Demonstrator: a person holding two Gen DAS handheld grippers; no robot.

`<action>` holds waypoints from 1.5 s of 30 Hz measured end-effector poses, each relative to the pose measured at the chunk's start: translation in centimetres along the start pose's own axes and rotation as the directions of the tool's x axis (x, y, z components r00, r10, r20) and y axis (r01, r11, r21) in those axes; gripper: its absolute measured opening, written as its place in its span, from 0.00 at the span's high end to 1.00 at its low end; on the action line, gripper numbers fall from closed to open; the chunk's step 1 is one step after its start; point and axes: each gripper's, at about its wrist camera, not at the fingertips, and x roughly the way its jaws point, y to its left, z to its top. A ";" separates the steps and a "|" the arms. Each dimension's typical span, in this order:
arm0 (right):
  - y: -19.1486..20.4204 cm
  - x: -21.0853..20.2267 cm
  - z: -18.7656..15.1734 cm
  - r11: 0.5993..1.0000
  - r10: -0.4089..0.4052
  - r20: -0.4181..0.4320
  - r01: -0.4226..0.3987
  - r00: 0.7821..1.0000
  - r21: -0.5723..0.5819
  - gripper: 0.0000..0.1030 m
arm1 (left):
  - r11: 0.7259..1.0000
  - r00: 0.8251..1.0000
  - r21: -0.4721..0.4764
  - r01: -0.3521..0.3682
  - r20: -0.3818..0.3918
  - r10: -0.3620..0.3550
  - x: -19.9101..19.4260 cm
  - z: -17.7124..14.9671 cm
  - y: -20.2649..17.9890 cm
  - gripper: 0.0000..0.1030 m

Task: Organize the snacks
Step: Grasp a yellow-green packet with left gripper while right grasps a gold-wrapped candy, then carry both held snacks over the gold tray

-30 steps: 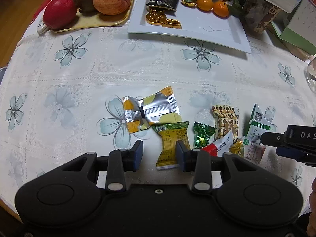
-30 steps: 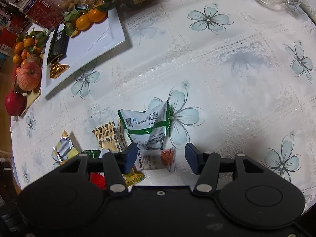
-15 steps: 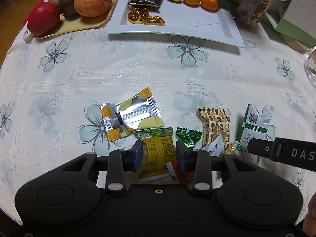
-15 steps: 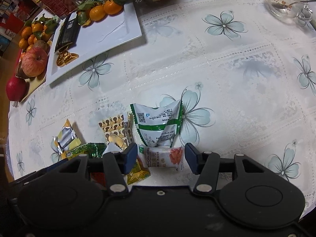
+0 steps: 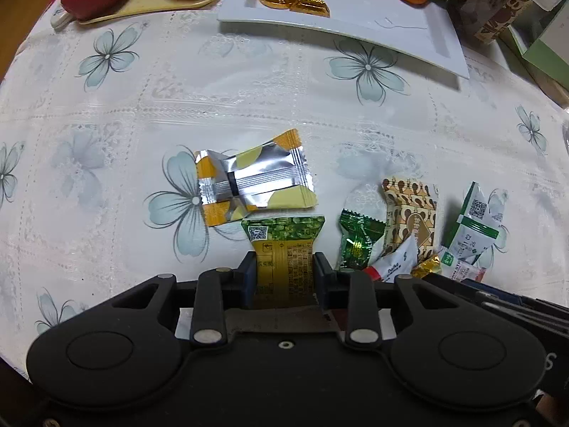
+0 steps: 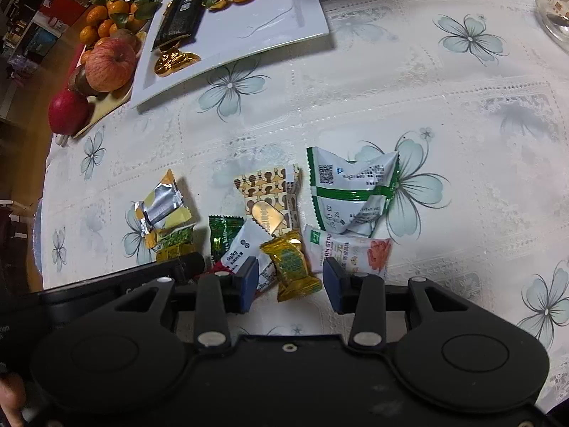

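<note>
On the flowered tablecloth (image 5: 249, 99) our left gripper (image 5: 284, 270) has just been closing and now pinches the yellow-green snack packet (image 5: 284, 249), whose long axis runs away from us. Our right gripper (image 6: 290, 281) has been closing too, jaws still apart around a gold candy (image 6: 293, 267). Only the right view shows that candy whole.

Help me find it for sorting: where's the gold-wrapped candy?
Right wrist view: the gold-wrapped candy lies between the right gripper pads, beside the orange-printed packet.
</note>
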 end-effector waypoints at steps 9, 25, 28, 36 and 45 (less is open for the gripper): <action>1.3 1.7 0.2 0.998 -0.044 0.005 0.044 0.999 -0.047 0.66 | 0.999 0.998 -0.026 0.025 -0.049 -0.027 -0.6 -0.4 2.2 0.60; 1.1 2.4 -0.4 0.997 -0.070 -0.064 0.067 0.996 -0.049 0.81 | 0.999 0.998 -0.004 0.036 -0.051 -0.036 -1.9 -1.3 2.7 0.60; 0.7 1.5 -0.7 0.996 -0.076 -0.060 0.073 0.995 -0.049 0.81 | 0.999 0.998 0.013 0.037 -0.046 -0.037 -2.5 -1.9 2.8 0.60; -1.5 -2.5 -2.6 0.996 -0.078 -0.007 0.077 0.997 -0.037 0.81 | 0.997 0.999 0.070 0.030 -0.014 -0.029 -4.1 -4.9 2.7 0.60; -3.0 -9.4 -10.4 0.998 -0.070 0.148 0.070 0.986 0.009 0.81 | 0.997 0.996 0.083 0.011 0.082 -0.018 -8.4 -13.2 2.3 0.60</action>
